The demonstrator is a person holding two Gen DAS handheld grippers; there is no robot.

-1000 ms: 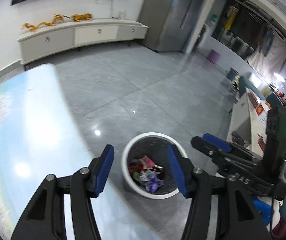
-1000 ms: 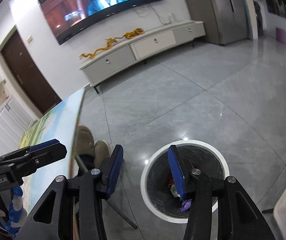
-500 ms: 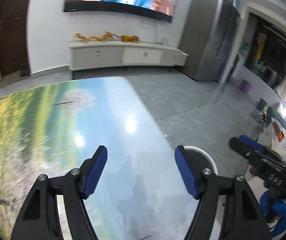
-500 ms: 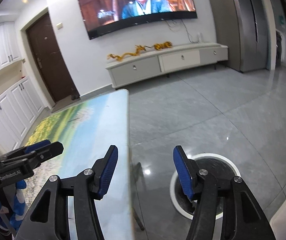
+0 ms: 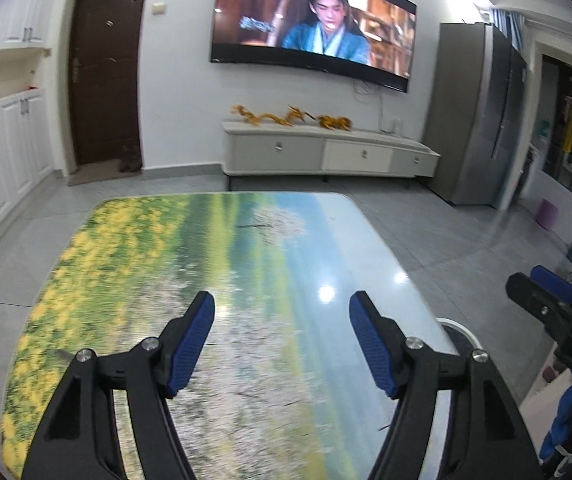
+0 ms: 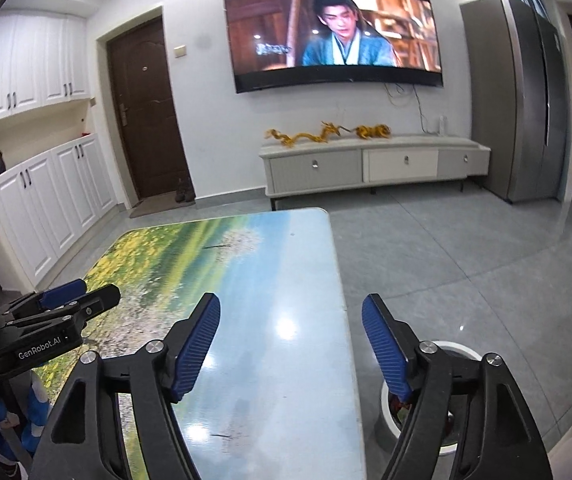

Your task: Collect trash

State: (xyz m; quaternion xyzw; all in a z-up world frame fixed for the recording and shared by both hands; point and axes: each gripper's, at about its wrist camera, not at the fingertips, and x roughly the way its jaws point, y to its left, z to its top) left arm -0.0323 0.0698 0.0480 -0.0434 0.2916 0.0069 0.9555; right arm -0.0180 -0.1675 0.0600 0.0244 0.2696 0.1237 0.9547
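Observation:
My left gripper (image 5: 282, 320) hangs open over the near part of a table (image 5: 246, 248) printed with a flower-field landscape, with nothing between its blue pads. My right gripper (image 6: 290, 328) hovers over the same table (image 6: 278, 272) near its right edge. Its jaws are opening and hold nothing. A white-rimmed trash bin (image 6: 459, 347) stands on the floor just right of the table, partly hidden behind the right finger. Only its rim (image 5: 461, 334) shows in the left wrist view. Each gripper appears in the other's view: the right one (image 5: 541, 292), the left one (image 6: 66, 298).
A wall TV (image 5: 313, 32) hangs over a low white cabinet (image 5: 325, 154) with gold dragon ornaments. A brown door (image 5: 106, 76) and white cupboards (image 6: 46, 216) are at the left, a grey fridge (image 6: 525, 100) at the right. Grey tiled floor (image 6: 445, 248) surrounds the table.
Both views have swung up and left from the trash bin to the table and far wall. Both pairs of jaws stand wider apart than a second ago.

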